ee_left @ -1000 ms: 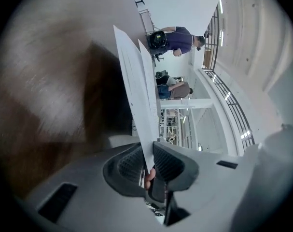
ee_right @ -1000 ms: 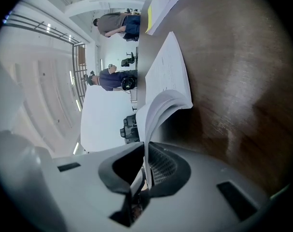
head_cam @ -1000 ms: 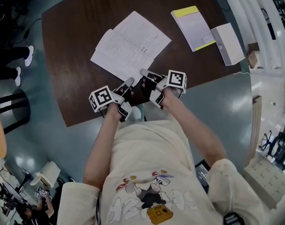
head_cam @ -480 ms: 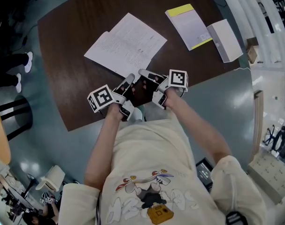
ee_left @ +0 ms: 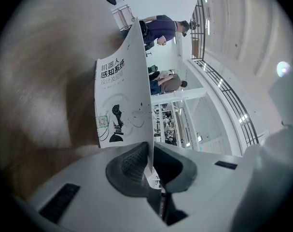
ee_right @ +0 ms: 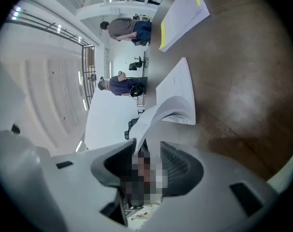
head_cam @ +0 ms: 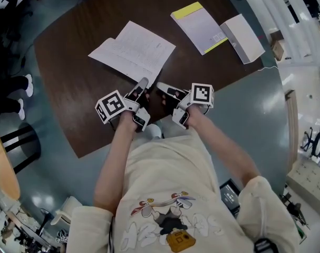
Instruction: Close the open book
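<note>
Dark wood table (head_cam: 75,78) fills the upper half of the head view, with grey-blue floor (head_cam: 254,115) around it. I note the open book (head_cam: 133,50) lying at upper centre-left of that view, pages up, its near corner just beside both claws. A yellow-edged book (head_cam: 197,28) and a white box (head_cam: 243,37) lie side by side at upper right, well apart from the open book.

Left claw (ee_left: 152,161): narrow, jaws have just been closing and are clamped on the edge of the book's cover. In the left gripper view the cover stands nearly upright, its printed face with a black figure towards the left of the frame.

Right claw (ee_right: 148,161): jaws have just been opening and stand partly apart. In the right gripper view curved white pages reach down between the jaws near the left pad; I see no pad pressing on them.

Both claws sit at the table's near edge, centre of the head view.
</note>
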